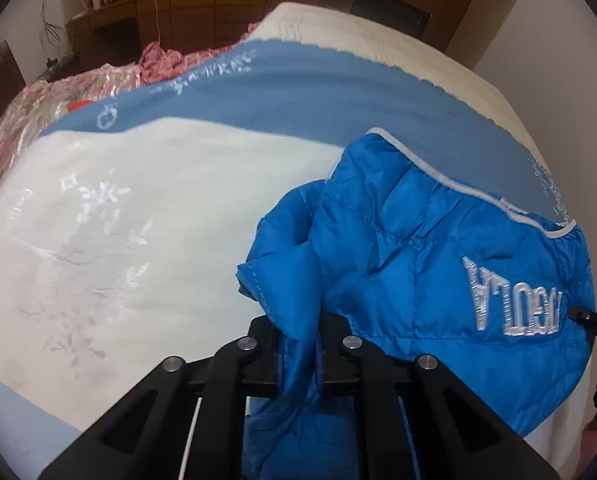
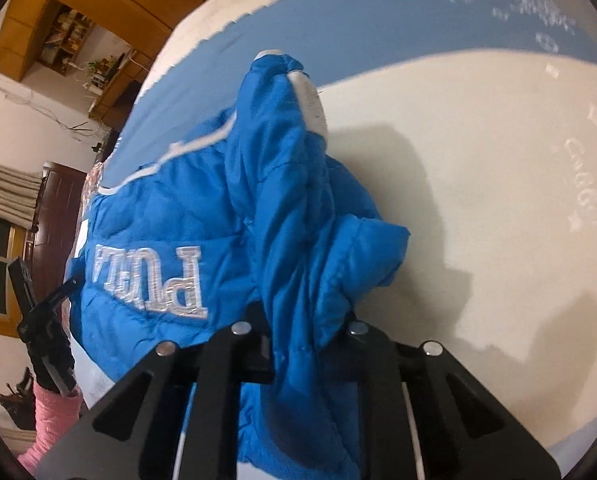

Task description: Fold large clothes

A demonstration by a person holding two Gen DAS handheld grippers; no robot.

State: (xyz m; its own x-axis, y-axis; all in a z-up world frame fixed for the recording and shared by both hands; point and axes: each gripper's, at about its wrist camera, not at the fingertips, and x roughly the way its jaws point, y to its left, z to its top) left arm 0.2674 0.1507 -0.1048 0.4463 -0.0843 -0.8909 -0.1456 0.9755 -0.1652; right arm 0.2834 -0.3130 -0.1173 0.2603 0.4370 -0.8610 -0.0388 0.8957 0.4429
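While both the left gripper (image 1: 298,344) and right gripper (image 2: 302,340) are clenching bunched folds of the blue puffer jacket (image 1: 438,264), they are lifting it over the bed's (image 1: 378,36) blue-and-white blanket (image 1: 178,200), seemingly needing next to spread it flat.

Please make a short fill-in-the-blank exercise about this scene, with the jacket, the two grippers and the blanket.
1. The puffy jacket is coloured ____.
2. Both the left gripper and the right gripper are shut on the ____.
3. The blanket under the jacket is white with a ____ border.

Missing words: blue; jacket; blue
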